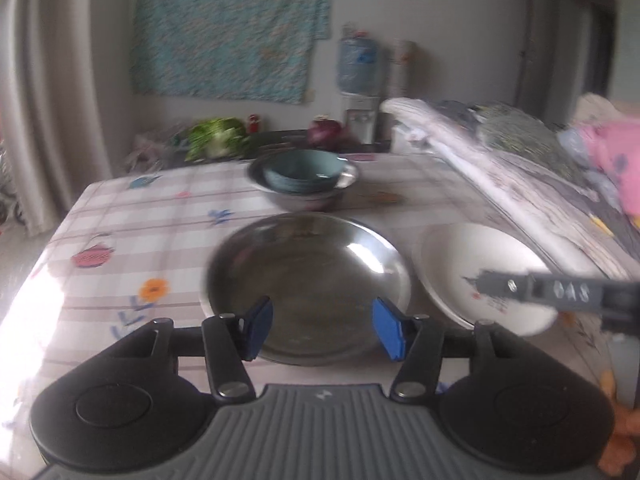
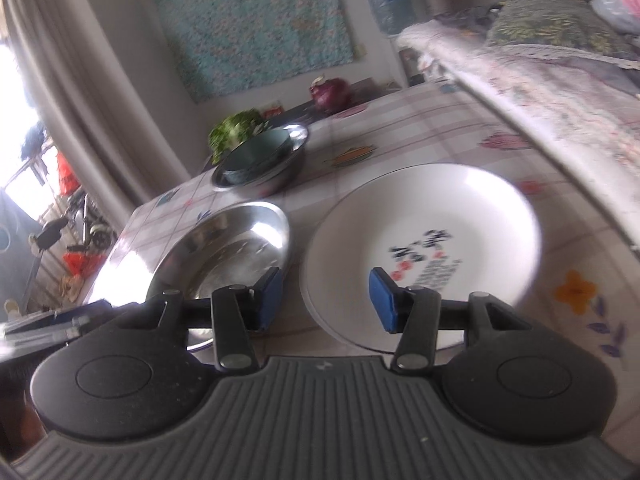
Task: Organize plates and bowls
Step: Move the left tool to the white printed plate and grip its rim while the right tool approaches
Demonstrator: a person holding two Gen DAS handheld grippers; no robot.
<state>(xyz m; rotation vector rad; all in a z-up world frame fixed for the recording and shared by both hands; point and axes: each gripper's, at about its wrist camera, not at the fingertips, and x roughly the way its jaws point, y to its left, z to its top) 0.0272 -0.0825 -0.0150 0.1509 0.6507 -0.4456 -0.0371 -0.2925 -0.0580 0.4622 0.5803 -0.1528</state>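
A steel plate (image 1: 308,280) lies on the checked tablecloth, with a white plate (image 1: 460,268) bearing a printed motif to its right. Behind them stands a steel bowl (image 1: 320,192) holding a teal bowl (image 1: 302,174). My left gripper (image 1: 322,326) hovers open over the near rim of the steel plate, nothing between its blue pads. In the right wrist view my right gripper (image 2: 326,298) is open between the steel plate (image 2: 224,256) and the white plate (image 2: 424,256), holding nothing. The stacked bowls (image 2: 260,160) sit further back. The right gripper's finger (image 1: 552,292) reaches over the white plate.
A bed with patterned bedding (image 1: 520,168) borders the table on the right. Beyond the far table edge lie a green cabbage (image 1: 216,140) and a red onion (image 1: 324,130). A water dispenser (image 1: 358,80) stands against the wall. The tablecloth (image 1: 140,220) stretches to the left.
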